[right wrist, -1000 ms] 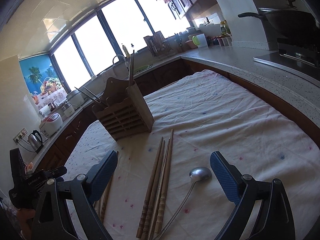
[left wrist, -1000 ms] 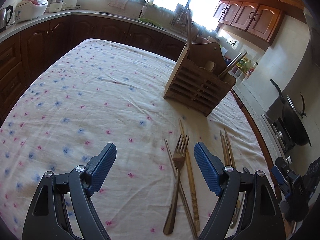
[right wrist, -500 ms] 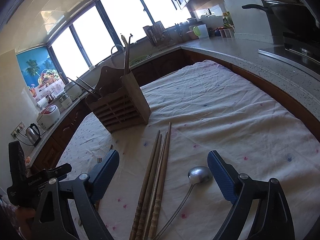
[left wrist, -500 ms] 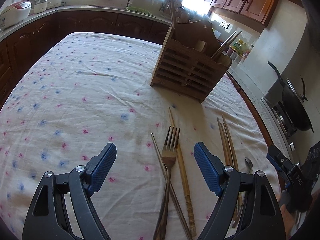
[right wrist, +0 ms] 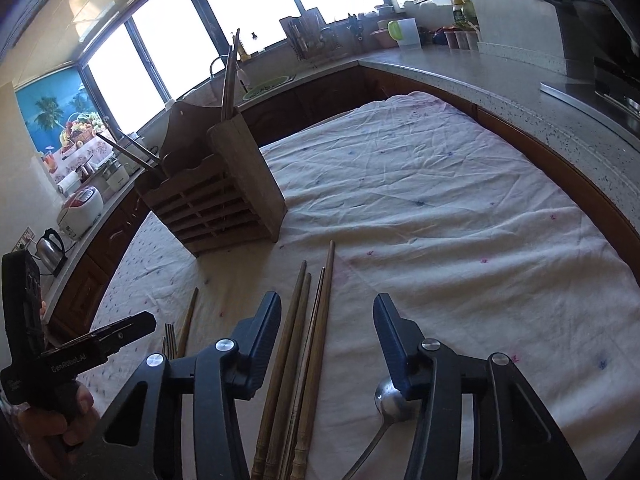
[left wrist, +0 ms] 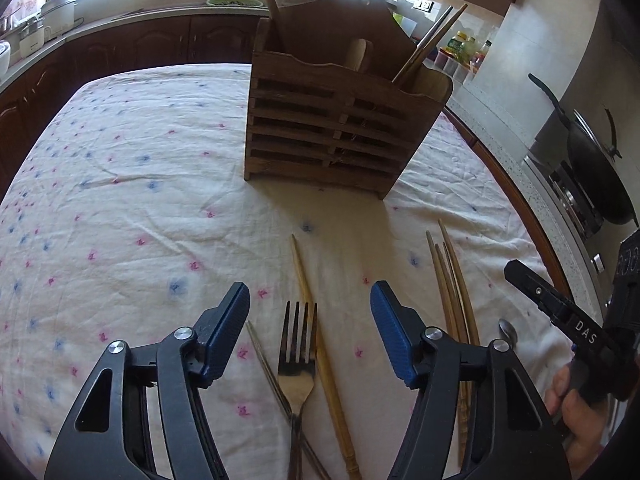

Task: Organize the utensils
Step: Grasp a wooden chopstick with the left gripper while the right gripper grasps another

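A slatted wooden utensil holder [left wrist: 340,128] stands on the flowered tablecloth [left wrist: 120,200] and holds several chopsticks; it also shows in the right wrist view [right wrist: 216,204]. My left gripper [left wrist: 310,320] is open over a metal fork [left wrist: 297,356] that lies between its fingers, beside a wooden chopstick [left wrist: 320,344] and a thin metal chopstick [left wrist: 268,364]. My right gripper [right wrist: 326,332] is open over a bundle of wooden chopsticks [right wrist: 300,344]. A metal spoon [right wrist: 390,400] lies under its right finger. The bundle [left wrist: 452,288] and the spoon [left wrist: 508,330] also show in the left wrist view.
Dark wooden cabinets and a stone counter [right wrist: 520,80] ring the table. A wok [left wrist: 592,168] sits on the stove at the right. A rice cooker [right wrist: 82,210] and a kettle [right wrist: 50,246] stand on the left counter.
Both grippers have moved forward and lower over the table. The fork now lies between the left fingers, and the chopstick bundle between the right fingers. Both stay open.
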The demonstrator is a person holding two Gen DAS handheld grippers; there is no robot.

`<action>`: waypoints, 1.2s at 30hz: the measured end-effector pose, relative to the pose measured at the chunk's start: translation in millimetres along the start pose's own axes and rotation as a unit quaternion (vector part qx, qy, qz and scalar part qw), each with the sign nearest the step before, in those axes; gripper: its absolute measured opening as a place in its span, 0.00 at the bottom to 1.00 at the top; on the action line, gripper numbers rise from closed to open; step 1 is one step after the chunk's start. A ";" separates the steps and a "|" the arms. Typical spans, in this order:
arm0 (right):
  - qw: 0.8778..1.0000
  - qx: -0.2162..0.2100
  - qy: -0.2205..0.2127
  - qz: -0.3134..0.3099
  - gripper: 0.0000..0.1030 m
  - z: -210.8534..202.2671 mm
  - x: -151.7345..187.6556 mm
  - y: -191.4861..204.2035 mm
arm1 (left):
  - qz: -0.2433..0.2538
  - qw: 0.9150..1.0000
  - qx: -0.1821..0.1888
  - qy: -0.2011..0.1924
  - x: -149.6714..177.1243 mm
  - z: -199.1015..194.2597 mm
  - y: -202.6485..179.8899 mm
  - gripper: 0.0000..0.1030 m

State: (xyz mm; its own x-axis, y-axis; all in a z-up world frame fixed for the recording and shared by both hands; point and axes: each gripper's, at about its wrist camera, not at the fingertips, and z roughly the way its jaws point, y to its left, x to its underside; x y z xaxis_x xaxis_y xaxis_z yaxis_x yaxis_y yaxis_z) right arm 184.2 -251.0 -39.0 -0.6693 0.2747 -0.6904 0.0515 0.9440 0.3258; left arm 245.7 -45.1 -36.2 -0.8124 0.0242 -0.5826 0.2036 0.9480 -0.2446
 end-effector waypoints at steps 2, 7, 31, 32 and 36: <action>1.000 0.004 0.011 -0.002 0.42 10.5 -6.5 -1.0 | 0.006 1.000 0.003 0.014 -4.8 8.7 -2.2 0.49; 0.999 0.007 0.032 -0.011 0.33 38.5 -22.2 2.0 | 0.014 0.999 0.004 0.046 -10.8 31.0 -5.8 0.32; 0.998 0.018 0.042 -0.044 0.05 61.9 -38.5 20.2 | 0.009 0.998 0.043 0.036 -12.1 20.0 -0.7 0.05; 0.999 0.012 0.033 -0.040 0.05 52.8 -39.4 20.5 | 0.006 0.998 0.049 0.029 -12.5 12.4 -0.1 0.05; 0.999 -0.014 -0.005 -0.031 0.05 13.9 -44.4 23.9 | 0.002 0.997 0.077 -0.006 -16.5 -24.9 -0.1 0.05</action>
State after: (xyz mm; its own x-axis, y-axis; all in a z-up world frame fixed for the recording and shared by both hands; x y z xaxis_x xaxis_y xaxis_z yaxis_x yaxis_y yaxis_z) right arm 225.5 -238.1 -9.5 -0.6630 0.2184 -0.7161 -0.0098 0.9539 0.3000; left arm 245.5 -37.7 -7.3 -0.8049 0.0223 -0.5929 0.2881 0.8883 -0.3577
